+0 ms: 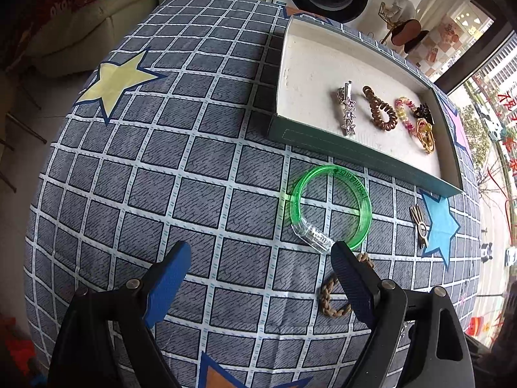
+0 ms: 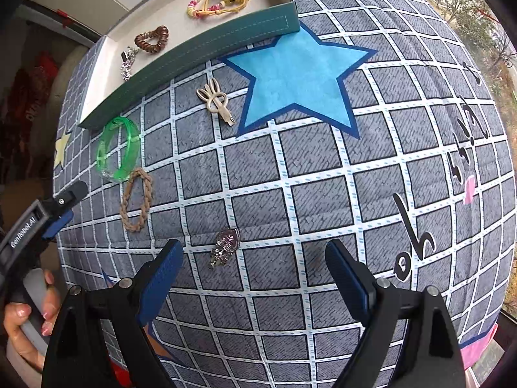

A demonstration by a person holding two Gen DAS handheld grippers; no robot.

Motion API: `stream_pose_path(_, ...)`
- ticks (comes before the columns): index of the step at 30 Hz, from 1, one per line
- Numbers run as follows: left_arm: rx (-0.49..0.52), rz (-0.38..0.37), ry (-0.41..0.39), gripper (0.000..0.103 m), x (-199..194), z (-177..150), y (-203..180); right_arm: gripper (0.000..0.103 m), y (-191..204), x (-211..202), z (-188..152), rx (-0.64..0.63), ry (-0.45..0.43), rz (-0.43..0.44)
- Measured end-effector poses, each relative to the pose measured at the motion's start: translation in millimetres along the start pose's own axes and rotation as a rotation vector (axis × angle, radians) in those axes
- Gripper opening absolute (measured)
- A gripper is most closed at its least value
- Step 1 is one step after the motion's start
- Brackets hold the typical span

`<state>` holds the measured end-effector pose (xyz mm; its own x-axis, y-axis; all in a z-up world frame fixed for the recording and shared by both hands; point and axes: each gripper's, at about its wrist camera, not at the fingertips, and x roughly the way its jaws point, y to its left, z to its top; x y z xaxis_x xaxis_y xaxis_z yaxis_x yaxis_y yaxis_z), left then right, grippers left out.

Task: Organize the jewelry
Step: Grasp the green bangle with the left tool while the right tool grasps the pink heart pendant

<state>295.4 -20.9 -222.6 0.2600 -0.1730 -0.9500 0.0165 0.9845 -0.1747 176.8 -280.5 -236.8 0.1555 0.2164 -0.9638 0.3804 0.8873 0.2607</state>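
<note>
Two sets of tongs hang over a surface draped in a grey checked cloth [image 2: 258, 168] printed with coloured stars. The left tongs [image 1: 260, 258] stand wide apart with nothing between them, their right-hand tip just beside the clear clasp of a green plastic bangle [image 1: 331, 205] and partly covering a tan braided hair tie [image 1: 332, 294]. The right tongs [image 2: 253, 255] gape just as wide and hold nothing; a silvery jewelled hair clip [image 2: 224, 247] lies on the cloth just ahead of the gap, nearer the left finger.

A shallow green-walled tray [image 2: 226, 43] sits toward the far edge of the cloth. On its pale floor, crowded at one end, lie a silver star hair clip [image 1: 347, 110], a brown spiral hair tie [image 1: 379, 108], a pink and yellow beaded bracelet [image 1: 405, 113], a yellow corded band [image 1: 425, 135] and a small black claw clip [image 1: 423, 111]; the rest of the tray floor is bare.

A cream rabbit-shaped hair clip [image 2: 215, 100] lies between the tray's near wall and a blue star [image 2: 300, 80]. From the right wrist view, open cloth runs rightward to the surface's edge. A hand [image 2: 22, 326] grips the left tool's handle at the lower left.
</note>
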Motion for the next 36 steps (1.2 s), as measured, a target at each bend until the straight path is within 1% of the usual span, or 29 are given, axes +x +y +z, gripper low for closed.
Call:
stream_pose_path(5, -0.006, -0.002, 0.004, 0.097, 10.1, 8.5, -8.5, 0.091, 9.2, 7.5, -10.7, -0.006, 0.001, -0.018)
stream_pose_path(11, -0.012, 0.017, 0.010, 0.097, 21.8, 15.4, -12.0, 0.090, 22.5, 10.2, -16.5, -0.011, -0.035, -0.057)
stream_pose_path(14, -0.012, 0.018, 0.015, 0.097, 29.0, 20.0, -16.6, 0.084, 27.0, 11.2, -14.6, -0.026, -0.048, -0.087)
stream_pose_path(15, -0.006, 0.022, 0.014, 0.095, 32.3, 21.6, -19.6, 0.080, 29.8, 12.0, -15.2, -0.036, -0.053, -0.101)
stream_pose_path(16, 0.003, 0.027, 0.016, 0.085, 34.5, 22.3, -22.1, 0.078, 32.3, 12.6, -15.9, -0.046, -0.056, -0.113)
stream_pose_path(17, 0.015, 0.040, 0.025, 0.082, 37.4, 23.0, -24.9, 0.077, 36.3, 14.2, -16.4, -0.058, -0.058, -0.125)
stream_pose_path(18, 0.029, 0.059, 0.016, 0.082, 38.4, 24.2, -28.2, 0.074, 39.8, 15.3, -17.4, -0.072, -0.062, -0.142)
stream_pose_path(19, 0.040, 0.062, 0.012, 0.081, 39.4, 24.8, -29.8, 0.069, 43.4, 16.4, -18.7, -0.088, -0.067, -0.165)
stream_pose_path(22, 0.074, 0.078, 0.003, 0.073, 41.4, 26.1, -36.0, 0.065, 56.6, 20.8, -25.8, -0.141, -0.077, -0.216)
stream_pose_path(23, 0.085, 0.081, 0.001, 0.073, 42.2, 26.3, -37.8, 0.064, 59.4, 21.9, -26.5, -0.159, -0.080, -0.231)
stream_pose_path(24, 0.094, 0.083, -0.001, 0.071, 43.3, 27.4, -41.3, 0.061, 61.8, 22.4, -27.3, -0.177, -0.084, -0.246)
stream_pose_path(25, 0.105, 0.092, -0.006, 0.064, 43.4, 27.9, -42.6, 0.057, 64.5, 22.6, -28.3, -0.195, -0.089, -0.252)
stream_pose_path(26, 0.120, 0.106, -0.010, 0.059, 43.8, 27.9, -45.4, 0.054, 66.4, 23.0, -29.2, -0.209, -0.092, -0.252)
stream_pose_path(27, 0.134, 0.114, -0.012, 0.058, 44.2, 28.0, -47.4, 0.048, 69.9, 22.8, -30.7, -0.221, -0.093, -0.253)
stream_pose_path(28, 0.146, 0.113, -0.014, 0.053, 44.3, 28.0, -48.9, 0.040, 72.1, 23.5, -31.0, -0.234, -0.094, -0.253)
stream_pose_path(29, 0.157, 0.111, -0.018, 0.045, 43.7, 27.9, -49.4, 0.034, 73.8, 23.3, -31.4, -0.245, -0.094, -0.252)
stream_pose_path(30, 0.169, 0.110, -0.018, 0.042, 43.7, 28.1, -50.8, 0.027, 74.4, 23.1, -31.5, -0.253, -0.093, -0.252)
stream_pose_path(31, 0.176, 0.103, -0.019, 0.033, 45.3, 31.1, -57.8, 0.018, 74.5, 23.1, -32.3, -0.257, -0.092, -0.250)
stream_pose_path(32, 0.182, 0.092, -0.019, 0.020, 46.4, 32.7, -61.6, 0.016, 80.9, 24.6, -36.7, -0.259, -0.093, -0.247)
stream_pose_path(34, 0.185, 0.077, -0.016, 0.020, 45.7, 32.1, -62.5, 0.016, 75.8, 19.2, -36.6, -0.248, -0.089, -0.215)
stream_pose_path(36, 0.176, 0.045, -0.014, 0.020, 44.2, 31.4, -61.2, 0.016, 60.1, 13.3, -31.5, -0.216, -0.083, -0.144)
